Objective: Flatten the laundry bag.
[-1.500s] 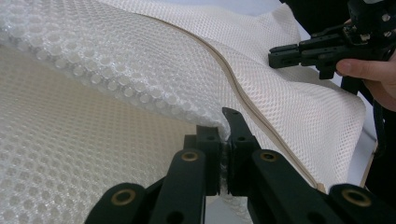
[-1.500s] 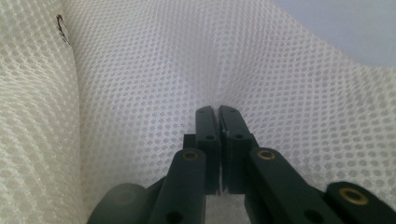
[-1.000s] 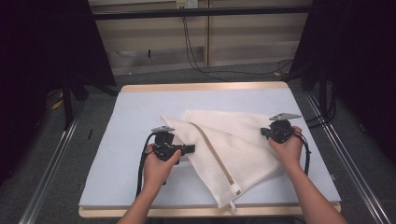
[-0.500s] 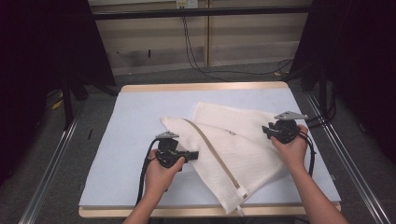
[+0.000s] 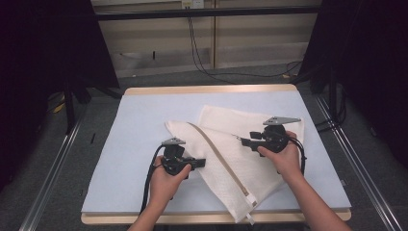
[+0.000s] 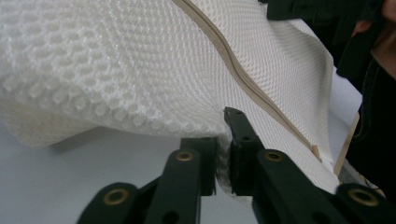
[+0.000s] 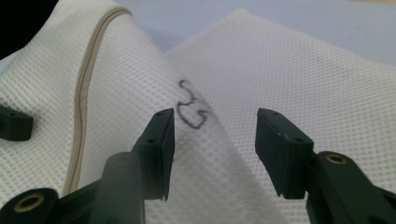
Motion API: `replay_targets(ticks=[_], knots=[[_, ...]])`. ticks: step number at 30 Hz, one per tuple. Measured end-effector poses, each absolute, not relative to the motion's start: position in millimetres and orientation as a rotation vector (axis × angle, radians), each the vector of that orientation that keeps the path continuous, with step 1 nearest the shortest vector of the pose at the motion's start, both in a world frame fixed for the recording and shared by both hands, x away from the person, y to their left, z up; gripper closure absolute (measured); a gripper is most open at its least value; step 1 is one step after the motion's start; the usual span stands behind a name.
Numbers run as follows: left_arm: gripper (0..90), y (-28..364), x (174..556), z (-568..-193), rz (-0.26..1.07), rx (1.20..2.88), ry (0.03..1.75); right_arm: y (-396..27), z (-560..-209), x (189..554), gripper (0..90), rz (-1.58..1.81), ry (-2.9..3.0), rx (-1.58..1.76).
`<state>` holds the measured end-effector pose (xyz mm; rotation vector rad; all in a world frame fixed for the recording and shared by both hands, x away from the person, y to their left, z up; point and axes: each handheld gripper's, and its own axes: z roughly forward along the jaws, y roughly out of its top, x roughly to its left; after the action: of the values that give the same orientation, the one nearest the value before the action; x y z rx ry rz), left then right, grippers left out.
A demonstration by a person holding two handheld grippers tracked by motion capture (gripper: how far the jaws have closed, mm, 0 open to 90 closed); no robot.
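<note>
A white mesh bag (image 5: 226, 144) with a beige zipper (image 5: 222, 156) lies folded on the pale blue table top (image 5: 144, 120). My left gripper (image 5: 202, 162) sits at the bag's left fold. In the left gripper view its jaws (image 6: 219, 135) pinch a bunched edge of mesh (image 6: 140, 70); they have just been opening slightly, with the cloth still between them. My right gripper (image 5: 243, 141) hovers over the bag's right half. Its jaws (image 7: 215, 121) have just been opening and stand wide apart above the mesh, near a small dark zipper pull (image 7: 191, 112), gripping nothing.
The table top has a wooden border (image 5: 211, 89) at its far edge. Metal rails (image 5: 53, 168) run along both sides of the table. Cables (image 5: 202, 53) trail on the floor beyond it. Dark curtains stand left and right.
The right gripper let go of the bag, opened its jaws and moved left over the cloth. The left hand stayed roughly in place, still pinching the fold.
</note>
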<state>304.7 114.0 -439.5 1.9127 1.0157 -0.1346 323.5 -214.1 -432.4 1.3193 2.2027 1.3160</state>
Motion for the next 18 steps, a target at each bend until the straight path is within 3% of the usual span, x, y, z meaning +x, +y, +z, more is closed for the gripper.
replay_targets(ticks=[2, 6, 14, 18], knots=[[72.1, 119.3, 307.0, -437.9, -0.118, 1.899, 1.033, -208.6, -436.4, 321.3, 48.7, 1.290, 2.247, 1.297], [47.5, 135.2, 315.1, -435.0, -0.081, 1.824, 1.076, -206.0, -445.2, 318.1, 53.9, 1.260, 2.287, 1.274], [42.1, 151.8, 343.9, -435.6, -0.059, 1.685, 1.157, -207.9, -447.9, 311.4, 67.2, 1.256, 2.345, 1.234], [51.1, 151.4, 352.6, -438.7, -0.038, 1.657, 1.172, -209.1, -449.7, 310.0, 71.7, 1.258, 2.371, 1.204]])
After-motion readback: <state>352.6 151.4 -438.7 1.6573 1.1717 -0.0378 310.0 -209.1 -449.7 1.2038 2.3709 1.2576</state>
